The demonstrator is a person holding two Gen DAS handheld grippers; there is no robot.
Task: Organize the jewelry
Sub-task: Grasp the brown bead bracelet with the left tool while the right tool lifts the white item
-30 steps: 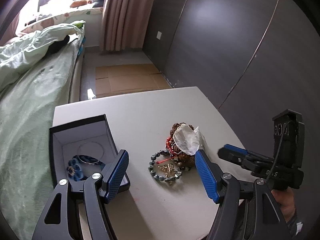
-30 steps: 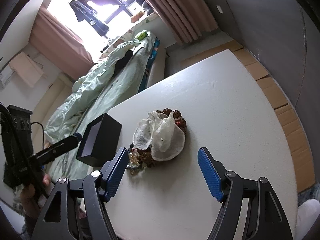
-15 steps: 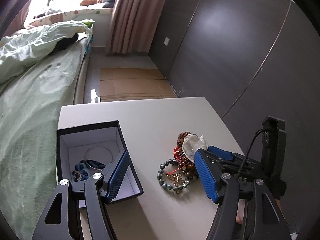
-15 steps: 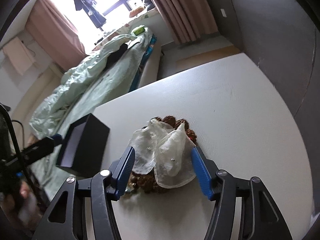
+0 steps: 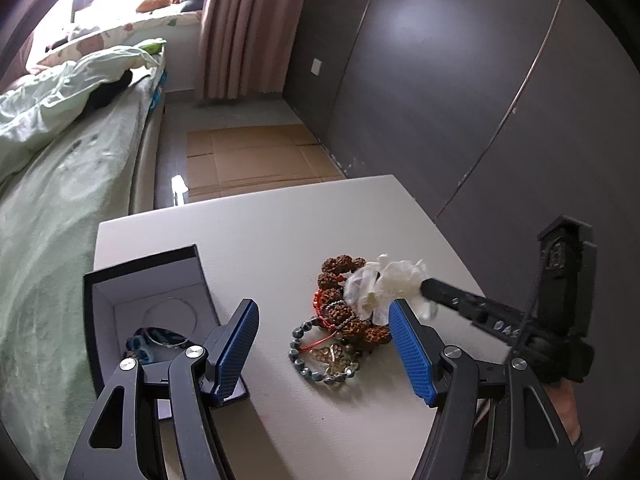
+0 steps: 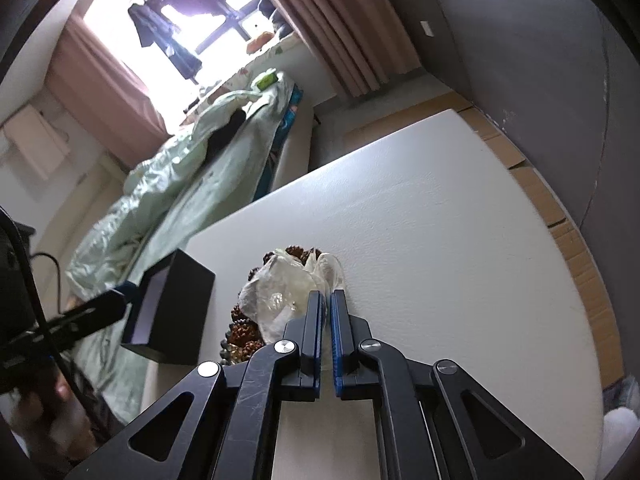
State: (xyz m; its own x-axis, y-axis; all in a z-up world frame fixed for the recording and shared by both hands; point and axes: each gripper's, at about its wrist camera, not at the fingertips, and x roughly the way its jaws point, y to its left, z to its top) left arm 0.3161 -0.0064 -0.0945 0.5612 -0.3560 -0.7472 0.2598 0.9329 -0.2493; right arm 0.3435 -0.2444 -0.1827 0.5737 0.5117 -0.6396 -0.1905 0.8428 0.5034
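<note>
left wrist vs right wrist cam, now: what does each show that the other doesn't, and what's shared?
Left wrist only: the inside of the open black box, with a thin ring and blue pieces in it; the grey-green bead bracelet and red cord on the table; the open left gripper above the pile.

Right wrist only: the right gripper seen along its own fingers, closed on an edge of the sheer white pouch; the box from outside only.

Both: white table, brown bead pile, pouch, box, bed, curtain.
</note>
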